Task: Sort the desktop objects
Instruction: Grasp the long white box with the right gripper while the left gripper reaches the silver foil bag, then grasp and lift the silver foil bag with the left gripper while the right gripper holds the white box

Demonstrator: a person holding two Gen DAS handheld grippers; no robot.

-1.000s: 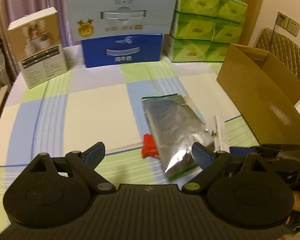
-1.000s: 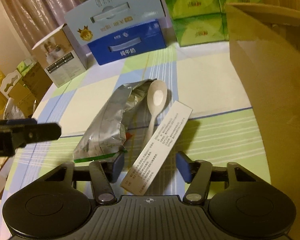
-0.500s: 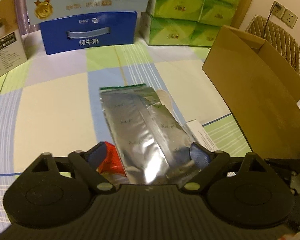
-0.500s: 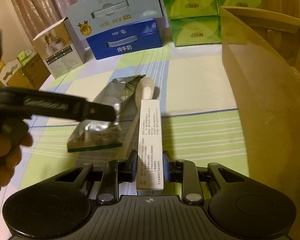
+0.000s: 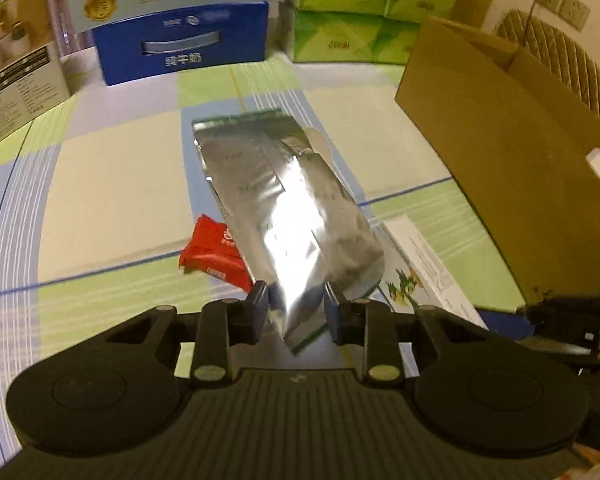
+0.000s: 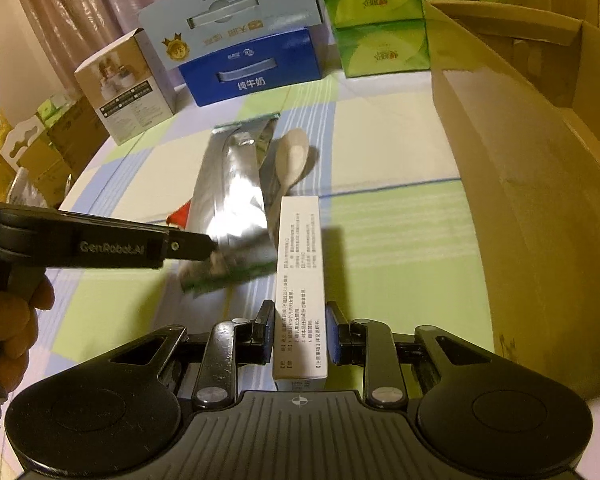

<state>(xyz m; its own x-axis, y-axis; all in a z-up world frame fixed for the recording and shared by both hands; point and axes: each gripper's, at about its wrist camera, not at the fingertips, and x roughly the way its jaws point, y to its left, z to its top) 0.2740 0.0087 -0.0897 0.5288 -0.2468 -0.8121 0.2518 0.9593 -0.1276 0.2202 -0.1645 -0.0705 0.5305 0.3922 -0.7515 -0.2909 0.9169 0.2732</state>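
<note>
Warm-lit room, table under a checked cloth (image 5: pixel 112 184) of cream, green and pale blue.

Nearest, at the left gripper (image 5: pixel 296 312): closed to a narrow gap on the near end of a crumpled silver foil pouch with green edging (image 5: pixel 284 200). Grips only that end, lifted a little as far as can be judged. Long axis straight ahead from the claw, far end apparently down on the cloth.

Nearest on the other side, at the right gripper (image 6: pixel 300 332): pinched on the near end of a long white printed cardboard carton (image 6: pixel 302 264). Again a long axis straight out along the fingers, parallel to the pouch and just beside it on its right.

Just left of the pouch, partly tucked under it: a small red plastic packet (image 5: pixel 214 252), flat on the cloth. Past the carton's far end: a pale wooden spoon (image 6: pixel 292 156), bowl away, handle partly hidden under the pouch edge.

To the right of both loads: a large open brown cardboard box (image 6: pixel 540 200), its near wall tall and close beside the right gripper, well apart from the left. Probably the place for the sorted things. If so, calls for a lift and a swing rightward, shorter for the carton, with each long piece tipped to clear the rim. Risk of the limp pouch sagging and dragging the spoon.

Farthest back: a blue milk case (image 5: pixel 184 46) and stacked green tissue packs (image 5: pixel 364 12).
</note>
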